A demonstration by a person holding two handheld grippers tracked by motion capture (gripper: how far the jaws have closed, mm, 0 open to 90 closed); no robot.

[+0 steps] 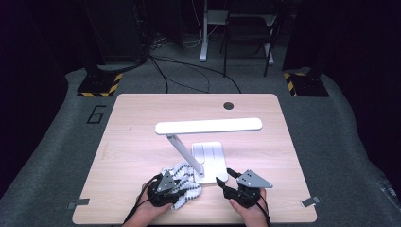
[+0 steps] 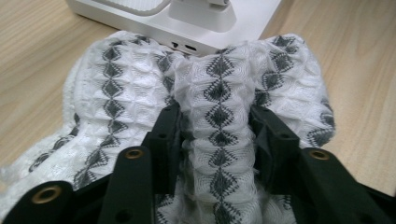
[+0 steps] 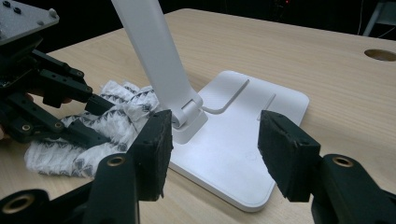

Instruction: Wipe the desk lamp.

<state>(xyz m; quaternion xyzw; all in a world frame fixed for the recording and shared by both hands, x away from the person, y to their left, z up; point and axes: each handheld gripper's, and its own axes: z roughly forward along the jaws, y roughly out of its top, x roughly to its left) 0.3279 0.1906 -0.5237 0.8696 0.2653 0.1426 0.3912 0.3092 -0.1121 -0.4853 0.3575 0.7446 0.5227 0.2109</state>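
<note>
Cloth (image 2: 219, 116) | pinched in left hand-held gripper (image 2: 215, 135), against lamp base (image 3: 238, 149) | right hand-held gripper (image 3: 215, 154) wide open, empty

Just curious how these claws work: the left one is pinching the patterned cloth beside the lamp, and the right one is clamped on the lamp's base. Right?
Not quite. The right gripper is open, clamped on nothing; the right gripper view shows its jaws apart in front of the lamp base. The left gripper does pinch the cloth.
</note>
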